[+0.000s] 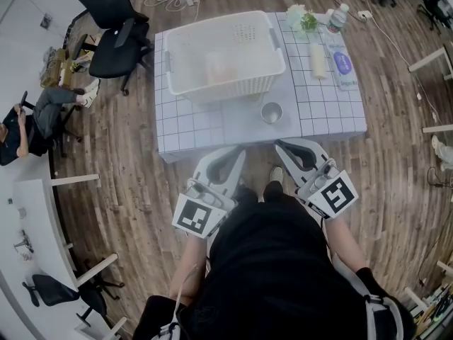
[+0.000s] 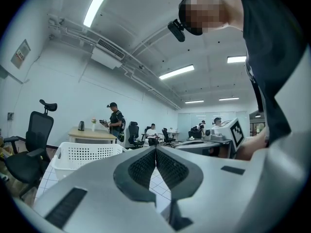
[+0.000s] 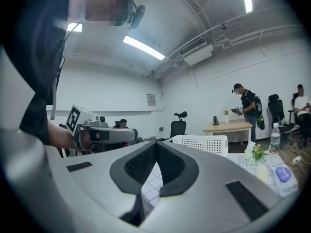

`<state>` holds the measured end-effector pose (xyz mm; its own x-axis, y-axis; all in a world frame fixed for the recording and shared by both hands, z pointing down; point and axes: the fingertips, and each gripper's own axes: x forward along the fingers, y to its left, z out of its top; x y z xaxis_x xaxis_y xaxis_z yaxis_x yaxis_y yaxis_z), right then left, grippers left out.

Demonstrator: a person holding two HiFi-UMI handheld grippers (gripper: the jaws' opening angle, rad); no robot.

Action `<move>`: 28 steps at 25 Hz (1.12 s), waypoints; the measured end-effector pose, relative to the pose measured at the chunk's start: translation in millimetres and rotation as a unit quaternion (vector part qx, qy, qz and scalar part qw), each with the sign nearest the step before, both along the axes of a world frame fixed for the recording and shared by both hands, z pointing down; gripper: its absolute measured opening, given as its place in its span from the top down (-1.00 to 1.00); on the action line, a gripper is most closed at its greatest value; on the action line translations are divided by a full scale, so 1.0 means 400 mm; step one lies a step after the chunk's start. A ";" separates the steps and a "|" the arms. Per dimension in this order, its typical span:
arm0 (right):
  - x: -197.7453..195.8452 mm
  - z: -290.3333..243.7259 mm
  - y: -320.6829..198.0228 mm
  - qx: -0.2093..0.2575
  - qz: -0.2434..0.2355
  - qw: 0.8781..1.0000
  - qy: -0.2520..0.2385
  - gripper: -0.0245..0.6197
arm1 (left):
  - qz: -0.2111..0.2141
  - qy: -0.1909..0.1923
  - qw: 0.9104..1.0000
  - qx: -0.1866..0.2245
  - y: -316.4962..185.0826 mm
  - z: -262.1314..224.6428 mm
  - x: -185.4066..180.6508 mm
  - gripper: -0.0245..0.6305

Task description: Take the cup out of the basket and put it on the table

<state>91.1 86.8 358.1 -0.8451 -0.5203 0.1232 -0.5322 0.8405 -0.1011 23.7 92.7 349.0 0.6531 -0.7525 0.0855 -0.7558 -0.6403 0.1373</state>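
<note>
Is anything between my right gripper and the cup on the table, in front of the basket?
Nothing visible. The cup stands alone on the table, just in front of the basket. Only bare tabletop lies between it and the right gripper, which is shut and empty near the table's front edge.

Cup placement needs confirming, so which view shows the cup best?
The head view: the cup stands upright on the table, just outside the basket. Neither gripper view shows the cup; both show the basket.
</note>
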 end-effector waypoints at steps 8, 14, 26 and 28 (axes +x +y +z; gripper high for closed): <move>-0.003 0.003 -0.004 -0.004 -0.001 1.000 0.003 0.88 | -0.021 0.027 0.999 0.024 -0.009 -0.032 -0.016 0.90; -0.021 0.012 0.003 -0.007 -0.003 1.000 0.010 0.88 | -0.021 0.015 1.000 0.019 -0.012 -0.022 -0.024 0.90; -0.089 0.019 0.021 -0.003 0.012 0.999 0.030 0.88 | -0.009 0.023 1.000 0.017 0.023 -0.024 -0.079 0.89; -0.106 0.018 0.021 0.000 0.017 0.999 0.038 0.87 | -0.004 0.022 1.000 0.018 0.033 -0.024 -0.093 0.89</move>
